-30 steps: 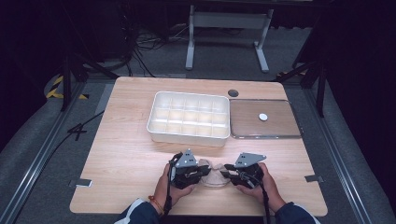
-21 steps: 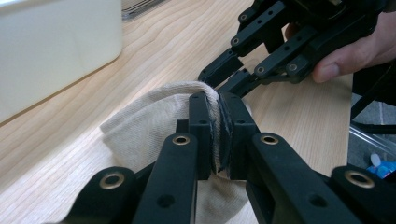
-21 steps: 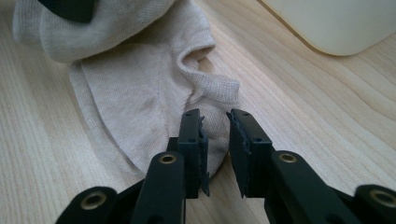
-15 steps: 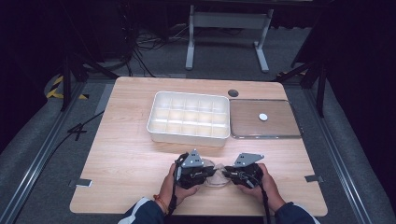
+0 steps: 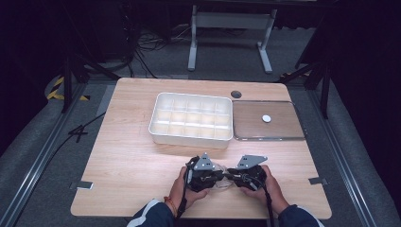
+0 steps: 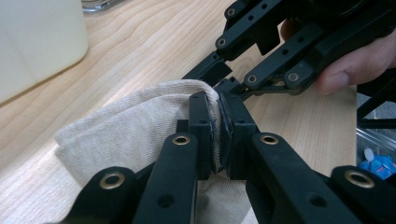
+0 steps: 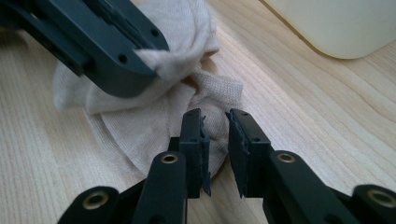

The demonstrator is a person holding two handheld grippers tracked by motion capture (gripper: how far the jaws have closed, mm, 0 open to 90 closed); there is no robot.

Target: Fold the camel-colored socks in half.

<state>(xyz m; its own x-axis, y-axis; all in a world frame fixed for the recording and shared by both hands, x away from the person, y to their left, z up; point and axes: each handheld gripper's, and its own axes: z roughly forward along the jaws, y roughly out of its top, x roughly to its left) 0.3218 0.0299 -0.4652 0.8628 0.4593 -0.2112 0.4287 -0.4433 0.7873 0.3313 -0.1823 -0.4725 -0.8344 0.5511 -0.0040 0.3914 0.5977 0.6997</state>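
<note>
While the left gripper (image 6: 219, 135) pinches a fold of the beige sock (image 6: 135, 126), the right gripper (image 7: 215, 149) has just been narrowing its jaws over the sock's far edge, pads not yet pressing. If the right grip misses, the fabric could bunch or slip. The sock lies on the wooden table (image 5: 132, 161), near the white compartment tray (image 5: 191, 118); beyond, dark floor.

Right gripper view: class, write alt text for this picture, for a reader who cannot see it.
The right gripper points at a crumpled beige sock on the wooden table, its black jaws slightly apart with nothing pinched between them. The left gripper reaches in from the upper left and clamps a fold of the sock; a white tray's corner sits behind.
</note>
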